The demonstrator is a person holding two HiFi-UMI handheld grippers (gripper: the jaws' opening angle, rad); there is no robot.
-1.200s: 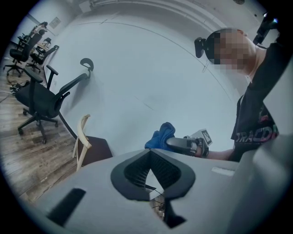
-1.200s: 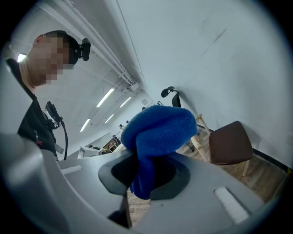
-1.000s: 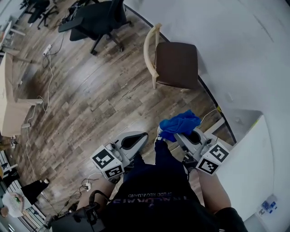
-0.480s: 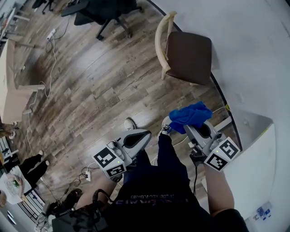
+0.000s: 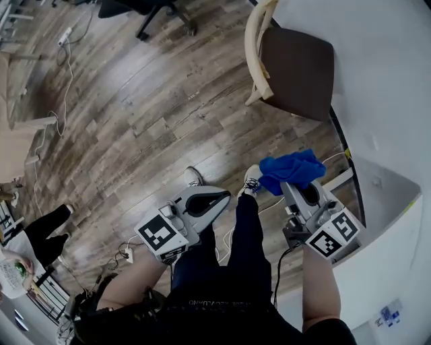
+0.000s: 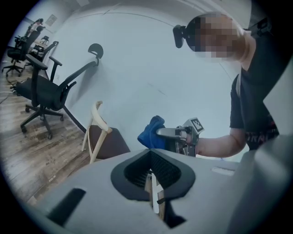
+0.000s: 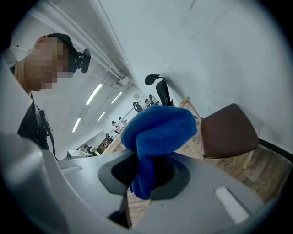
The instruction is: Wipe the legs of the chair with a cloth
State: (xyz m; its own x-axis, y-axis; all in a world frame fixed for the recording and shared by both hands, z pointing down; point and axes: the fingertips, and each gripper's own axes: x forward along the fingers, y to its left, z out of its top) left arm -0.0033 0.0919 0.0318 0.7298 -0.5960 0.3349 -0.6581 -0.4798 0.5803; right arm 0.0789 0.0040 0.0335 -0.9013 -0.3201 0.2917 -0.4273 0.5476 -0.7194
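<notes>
The chair stands against the white wall at the top right, with a brown seat and a pale wooden back; its legs are mostly hidden under the seat. My right gripper is shut on a bunched blue cloth, held short of the chair. In the right gripper view the cloth bulges out of the jaws and the chair is beyond it. My left gripper is shut and holds nothing. Its own view shows the chair and the cloth.
A black office chair stands at the top. A power strip with cables lies on the wood floor at the far left, beside a light wooden table. A white cabinet is at my right. Another person's legs show at the left.
The chair has shifted up and to the right in the head view as I stepped along the floor. Both grippers keep their pose, and the cloth stays in the right one.
</notes>
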